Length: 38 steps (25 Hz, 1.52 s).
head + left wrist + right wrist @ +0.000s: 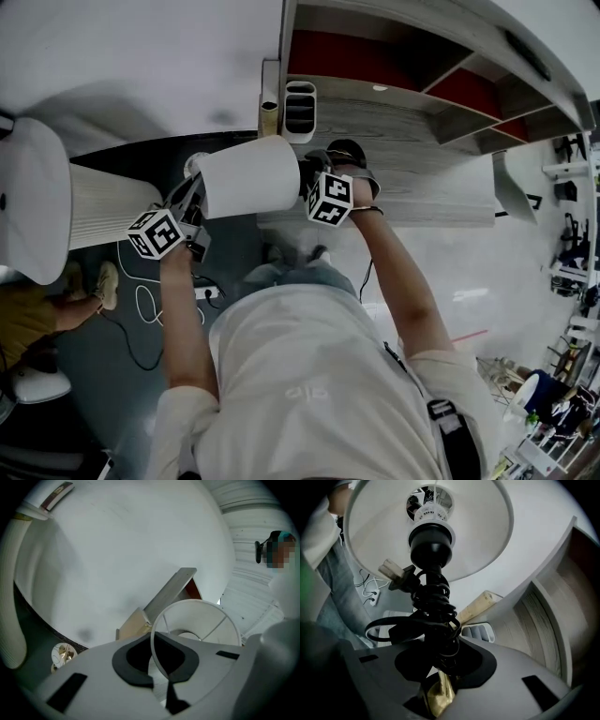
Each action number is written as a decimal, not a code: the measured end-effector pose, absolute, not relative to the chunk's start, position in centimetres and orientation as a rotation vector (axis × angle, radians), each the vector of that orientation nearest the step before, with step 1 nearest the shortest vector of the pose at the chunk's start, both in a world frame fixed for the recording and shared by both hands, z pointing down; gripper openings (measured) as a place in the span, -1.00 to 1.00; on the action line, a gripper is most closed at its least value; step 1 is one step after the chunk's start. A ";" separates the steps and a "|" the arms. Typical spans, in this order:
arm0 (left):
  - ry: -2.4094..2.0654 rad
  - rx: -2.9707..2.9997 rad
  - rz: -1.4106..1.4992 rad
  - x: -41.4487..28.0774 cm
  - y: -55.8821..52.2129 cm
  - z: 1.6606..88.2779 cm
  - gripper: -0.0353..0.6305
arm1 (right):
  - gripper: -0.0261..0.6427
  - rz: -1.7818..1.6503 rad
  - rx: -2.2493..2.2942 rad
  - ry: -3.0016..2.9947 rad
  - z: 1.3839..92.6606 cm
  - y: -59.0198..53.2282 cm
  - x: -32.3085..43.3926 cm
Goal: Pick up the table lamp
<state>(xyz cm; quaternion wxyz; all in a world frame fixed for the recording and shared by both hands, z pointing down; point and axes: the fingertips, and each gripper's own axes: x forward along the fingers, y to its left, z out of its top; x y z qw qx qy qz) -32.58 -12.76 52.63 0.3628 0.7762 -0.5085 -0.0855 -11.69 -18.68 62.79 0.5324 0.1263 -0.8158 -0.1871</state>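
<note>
Tabletop (131,56) and shelf unit (403,122) crowd the table lamp (248,176) ahead; floor (232,251) below open

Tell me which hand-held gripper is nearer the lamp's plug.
Right. The right hand-held gripper clamps the brass stem near the plug; the left hand-held gripper pinches the shade rim, farther off.

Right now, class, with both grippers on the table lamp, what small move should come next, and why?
Probably raise both grippers together, keeping their grips. The left gripper is shut on the shade rim, the right gripper on the gold stem below the wound cord; the lamp hangs between them, so uneven motion could twist the rim.
</note>
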 end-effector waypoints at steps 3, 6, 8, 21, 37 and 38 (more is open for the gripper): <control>-1.265 2.018 -0.258 -30.4 -13.1 52.1 -0.83 | -0.51 -0.465 0.338 -1.918 61.4 -18.7 -9.0; -1.220 2.036 -0.291 -28.2 -13.4 51.5 -0.83 | -0.51 -0.491 0.368 -1.888 59.9 -18.7 -6.4; -1.193 2.046 -0.309 -26.7 -13.7 51.2 -0.83 | -0.51 -0.502 0.389 -1.870 59.0 -18.7 -4.6; -1.031 2.086 -0.419 -17.8 -14.9 50.0 -0.83 | -0.52 -0.548 0.504 -1.771 55.2 -18.5 5.3; -0.934 2.093 -0.445 -13.3 -16.4 49.3 -0.83 | -0.52 -0.561 0.587 -1.706 53.7 -18.9 10.2; -0.930 2.096 -0.446 -13.3 -16.4 49.4 -0.83 | -0.52 -0.556 0.591 -1.706 53.8 -18.9 10.2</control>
